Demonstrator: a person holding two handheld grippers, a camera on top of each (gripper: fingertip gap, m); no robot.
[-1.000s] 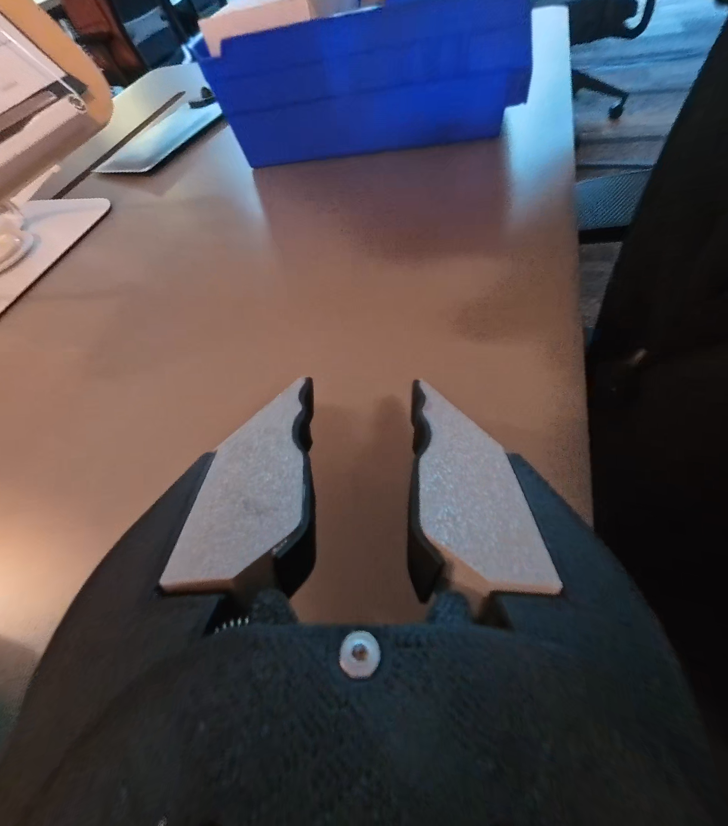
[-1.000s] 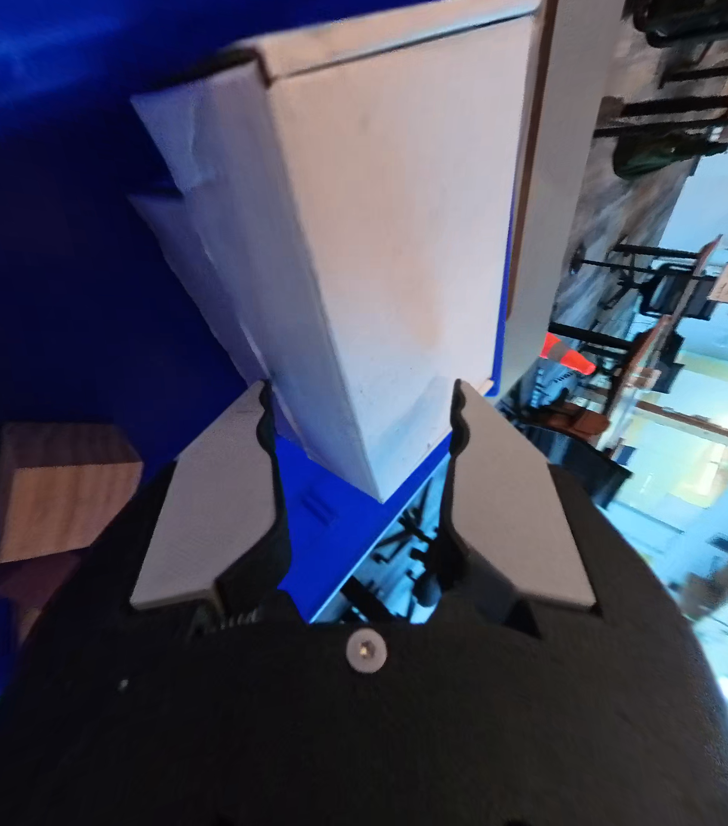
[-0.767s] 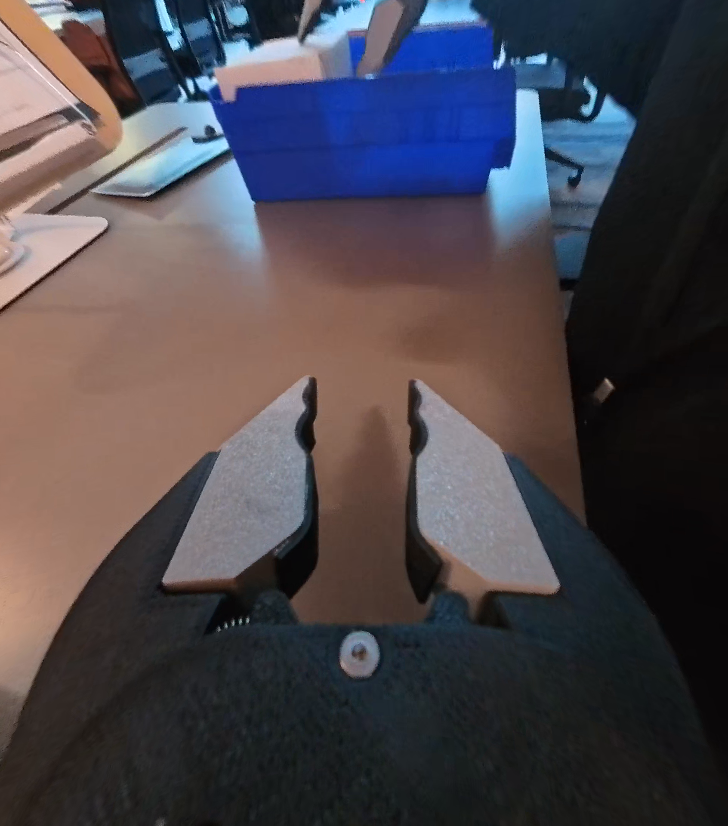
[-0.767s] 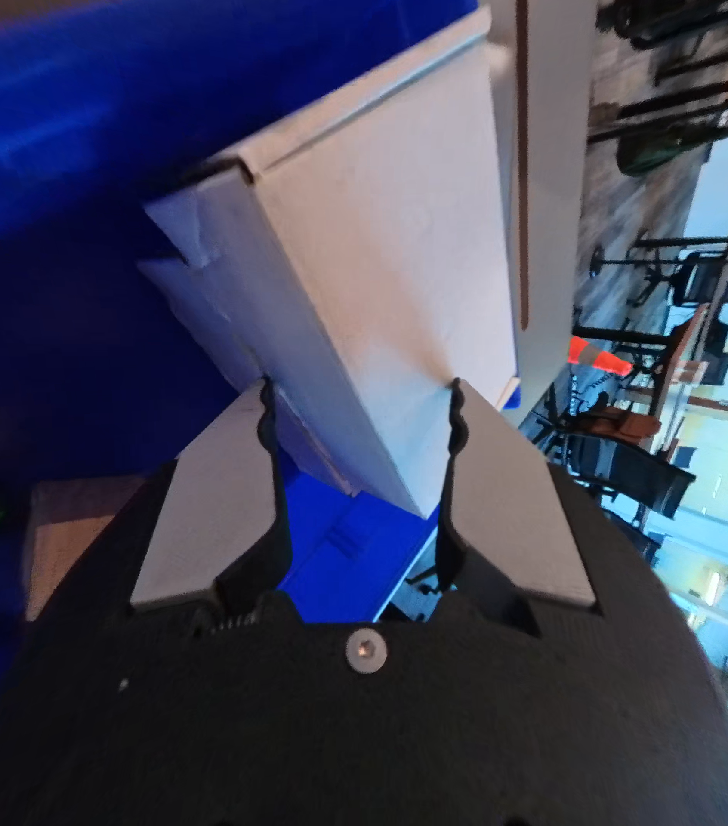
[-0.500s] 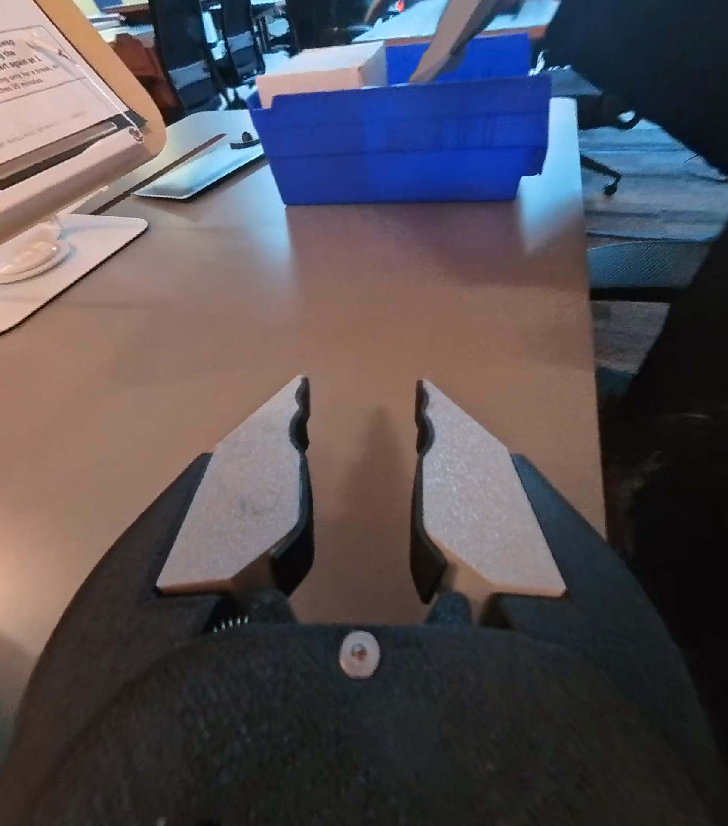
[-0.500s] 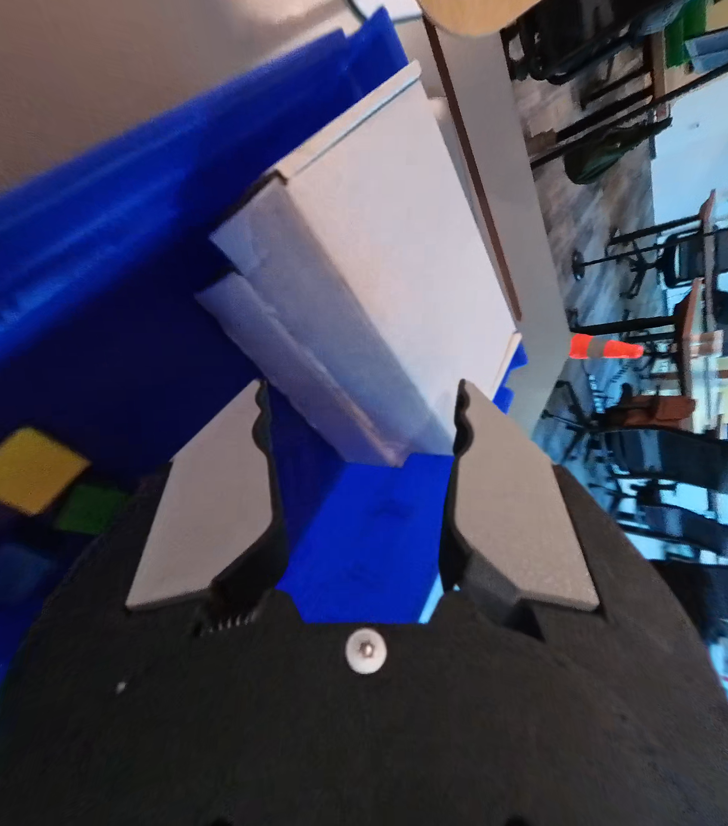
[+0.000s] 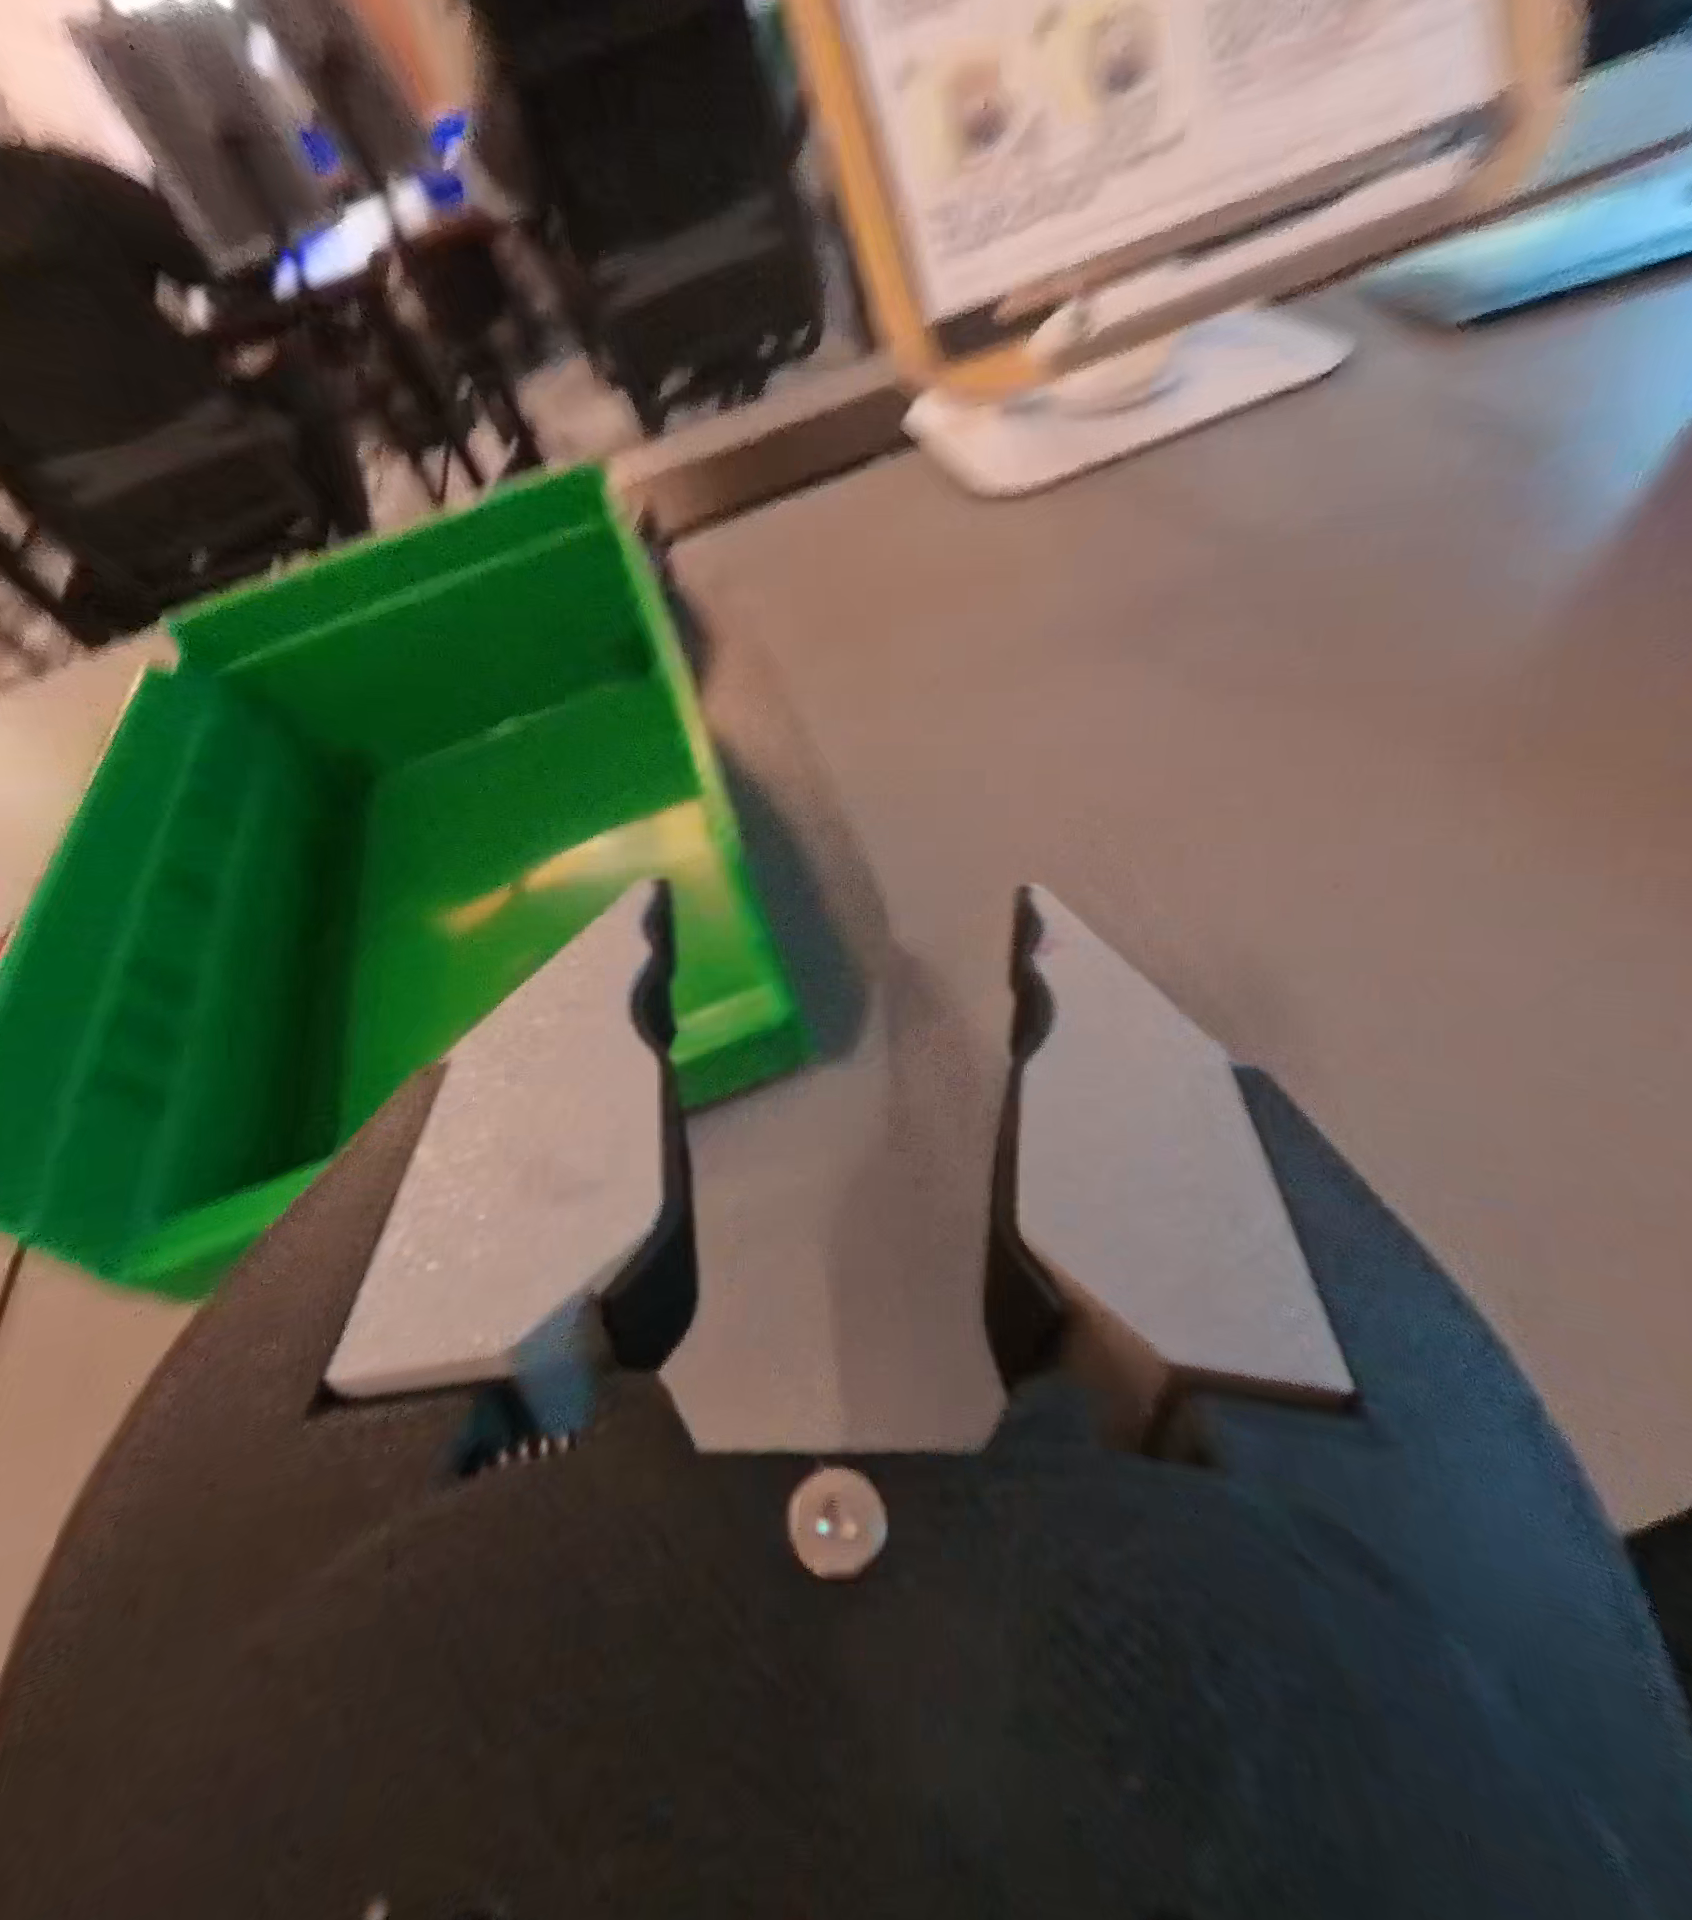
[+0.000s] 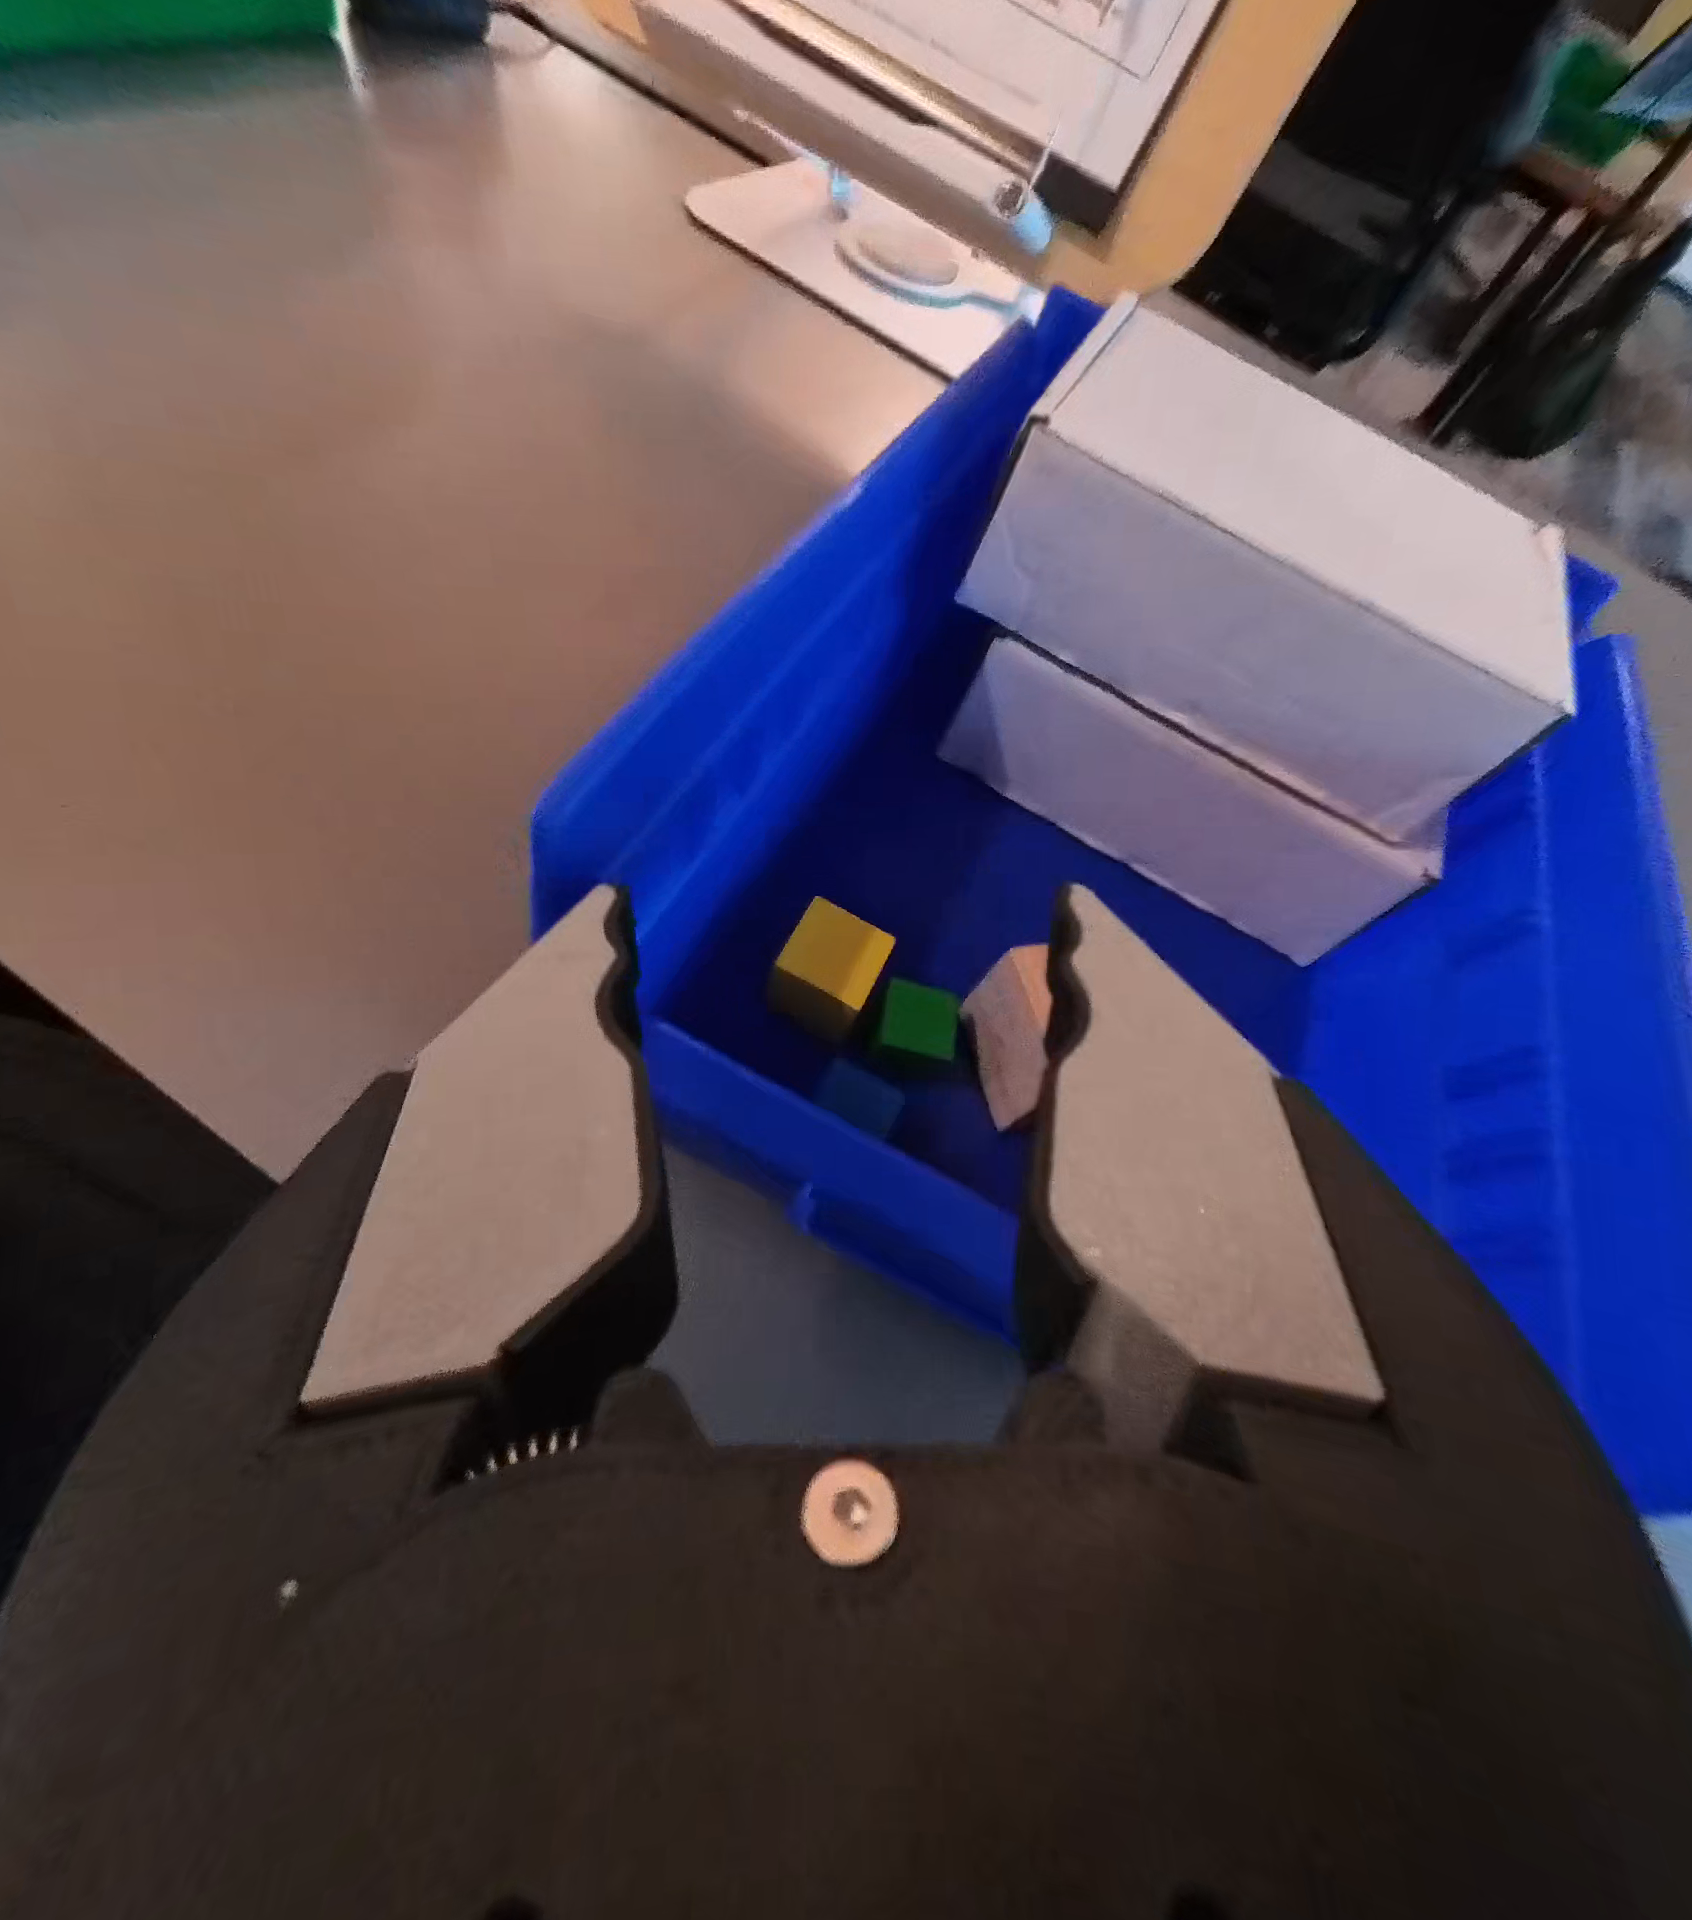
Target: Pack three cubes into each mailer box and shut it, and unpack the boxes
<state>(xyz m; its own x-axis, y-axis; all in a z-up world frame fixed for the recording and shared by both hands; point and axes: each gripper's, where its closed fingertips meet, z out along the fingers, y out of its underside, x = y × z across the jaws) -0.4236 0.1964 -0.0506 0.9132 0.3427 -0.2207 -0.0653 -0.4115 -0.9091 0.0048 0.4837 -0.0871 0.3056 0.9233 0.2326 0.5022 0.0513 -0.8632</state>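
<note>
Black tongs (image 7: 837,904), grey pads (image 8: 499,1174), silver screw (image 8: 849,1511)

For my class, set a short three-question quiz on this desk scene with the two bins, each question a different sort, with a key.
1. True or false: the two white mailer boxes are stacked in the blue bin.
2. Which loose cube lies nearest the bin's left wall? A yellow cube B green cube C plain wooden cube
3. Fill in: the left gripper points past the corner of a ____ bin, jaws apart.

Key: 1 true; 2 A; 3 green.
</note>
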